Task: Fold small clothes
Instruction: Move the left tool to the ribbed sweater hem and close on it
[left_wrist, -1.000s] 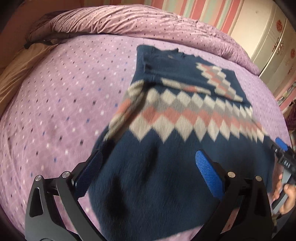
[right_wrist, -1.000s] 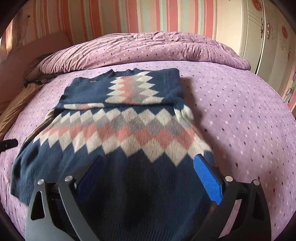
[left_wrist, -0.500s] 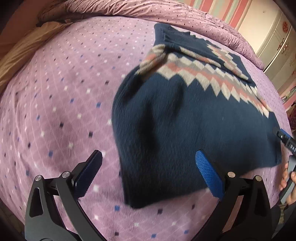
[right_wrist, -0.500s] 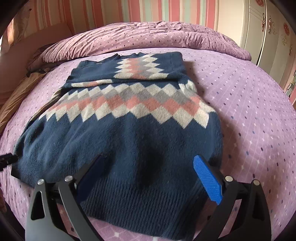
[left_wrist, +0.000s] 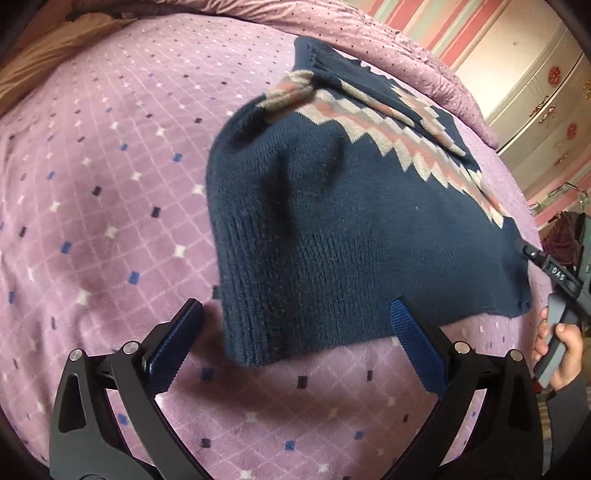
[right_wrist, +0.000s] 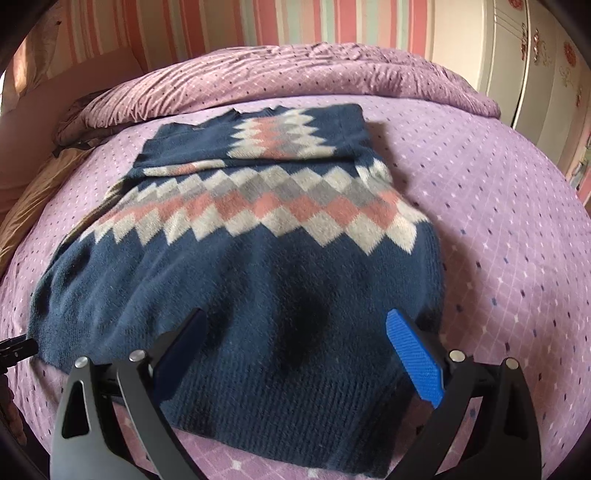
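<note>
Navy knit sweater (right_wrist: 258, 280) with pink-grey diamond band, lying mid-frame on purple bedspread (right_wrist: 498, 229) (sleeves folded in). Left gripper (left_wrist: 295, 347) and right gripper (right_wrist: 295, 350): both spread wide, empty, now drawn back to the hem, showing more bedspread than a second ago.
</note>
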